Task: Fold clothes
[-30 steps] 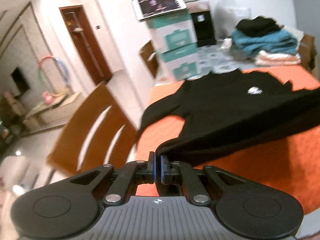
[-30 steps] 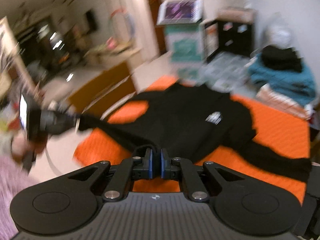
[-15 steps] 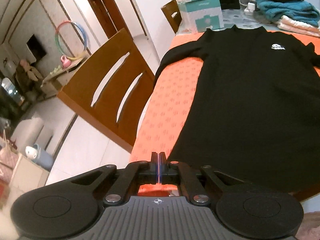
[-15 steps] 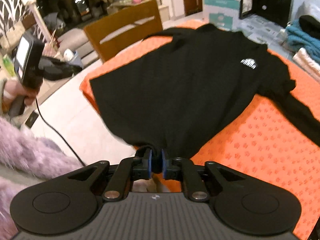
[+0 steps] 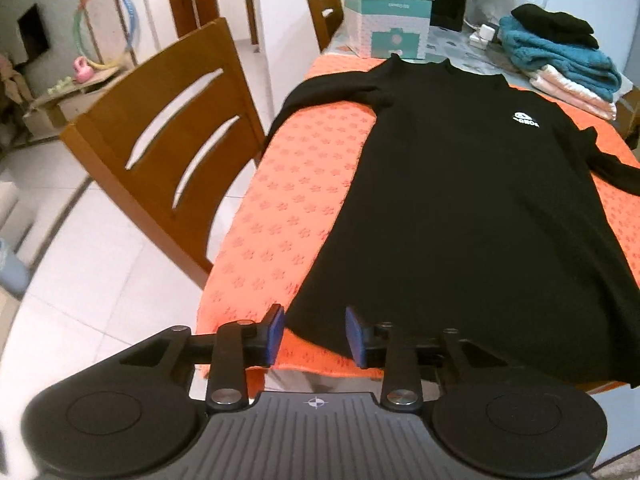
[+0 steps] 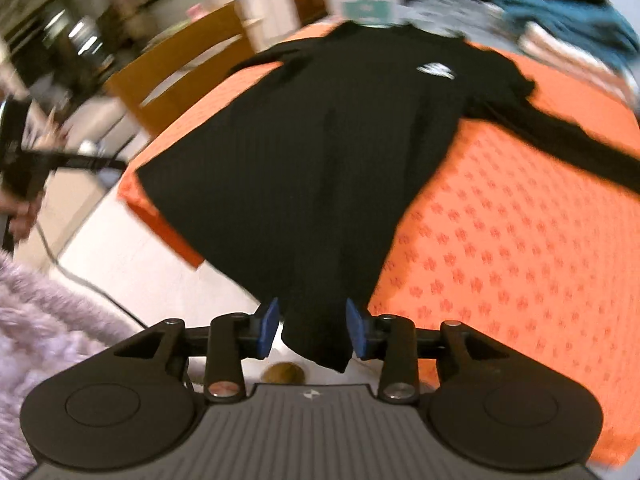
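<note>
A black long-sleeved top (image 5: 460, 200) with a small white chest logo lies flat, front up, on the orange patterned table cover (image 5: 288, 200), collar at the far end. Its hem reaches the near table edge. My left gripper (image 5: 314, 334) hovers at the hem's left corner, jaws opening, the blue pads apart and clear of the cloth. In the right wrist view the same top (image 6: 340, 160) spreads ahead. My right gripper (image 6: 312, 328) is at the hem's right corner, jaws opening; the corner hangs loose between the pads, untouched by them.
A wooden chair (image 5: 172, 152) stands at the table's left side. Teal-and-white boxes (image 5: 388, 20) and a stack of folded clothes (image 5: 560, 60) sit at the far end. A person's fuzzy lilac sleeve (image 6: 36, 320) and a hand holding the other gripper (image 6: 20, 168) show at left.
Both grippers carried the hem down toward the near table edge, spreading the top flat. Both then went from shut on the hem to apart, letting the cloth go.
</note>
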A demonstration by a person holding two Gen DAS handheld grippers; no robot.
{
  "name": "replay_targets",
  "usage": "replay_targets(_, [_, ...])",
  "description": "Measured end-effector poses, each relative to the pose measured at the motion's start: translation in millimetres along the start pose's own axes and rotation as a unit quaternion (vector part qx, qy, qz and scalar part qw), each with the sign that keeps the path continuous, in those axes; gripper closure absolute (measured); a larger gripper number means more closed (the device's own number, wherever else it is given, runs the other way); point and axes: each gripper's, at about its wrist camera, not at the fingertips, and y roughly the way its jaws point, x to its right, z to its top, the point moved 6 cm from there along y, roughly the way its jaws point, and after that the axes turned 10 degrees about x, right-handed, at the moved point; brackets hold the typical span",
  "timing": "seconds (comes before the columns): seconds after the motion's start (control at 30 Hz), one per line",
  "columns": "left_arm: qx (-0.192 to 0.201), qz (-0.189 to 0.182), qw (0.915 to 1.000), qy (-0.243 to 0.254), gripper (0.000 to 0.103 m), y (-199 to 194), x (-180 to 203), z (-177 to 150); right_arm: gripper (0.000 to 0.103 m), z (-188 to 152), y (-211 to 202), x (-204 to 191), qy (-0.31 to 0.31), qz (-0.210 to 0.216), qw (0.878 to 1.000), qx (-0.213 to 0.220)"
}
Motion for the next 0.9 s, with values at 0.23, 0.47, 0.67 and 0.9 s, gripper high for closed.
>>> replay_targets(0.23, [-0.012, -0.055, 0.9976, 0.040, 0.053, 28, -2, 2, 0.057, -19, 15, 12, 0.106, -0.077, 0.991, 0.021])
replay_targets(0.47, [-0.028, -0.089, 0.9950, 0.037, 0.054, 42, -4, -5, 0.057, -32, 17, 17, 0.171, -0.135, 0.975, 0.034])
replay_targets(0.67, [-0.033, -0.094, 0.9943, 0.037, 0.066, 50, -12, -10, 0.057, -36, 16, 12, 0.184, -0.164, 0.968, 0.037])
replay_targets(0.9, [-0.033, -0.130, 0.9906, 0.025, 0.096, 53, -14, -5, 0.057, -34, 17, 4, 0.197, -0.180, 0.963, 0.046])
